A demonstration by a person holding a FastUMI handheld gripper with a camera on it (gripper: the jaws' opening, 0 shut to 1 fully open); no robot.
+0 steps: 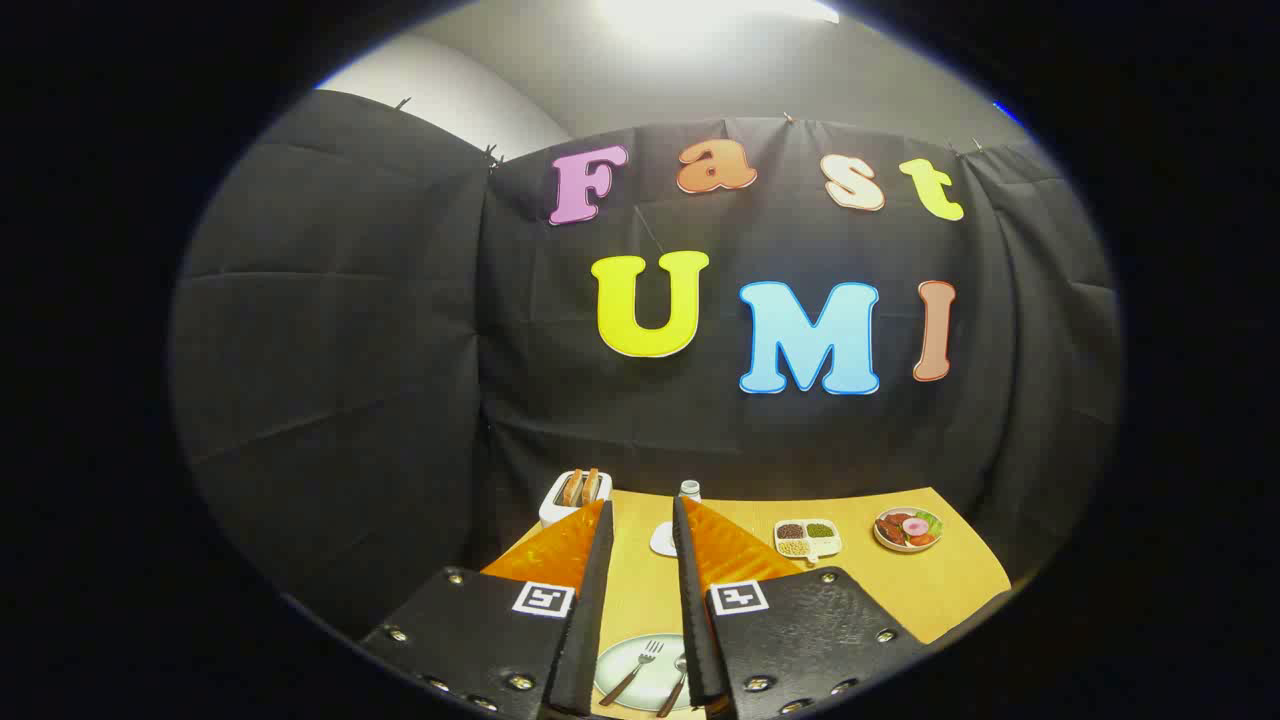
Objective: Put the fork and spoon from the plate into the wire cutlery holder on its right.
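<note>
in the gripper view the gripper (640, 530) has its fingers apart, holding nothing, high above the table (930, 590). the plate (620, 672) lies low between the finger bases, so the coming move is downward. the fork (634, 670) and spoon (675, 682) rest on it side by side, handles toward the camera, heads pointing away, leaning slightly right. the wire cutlery holder is probably hidden behind the right finger; i cannot place it.
</note>
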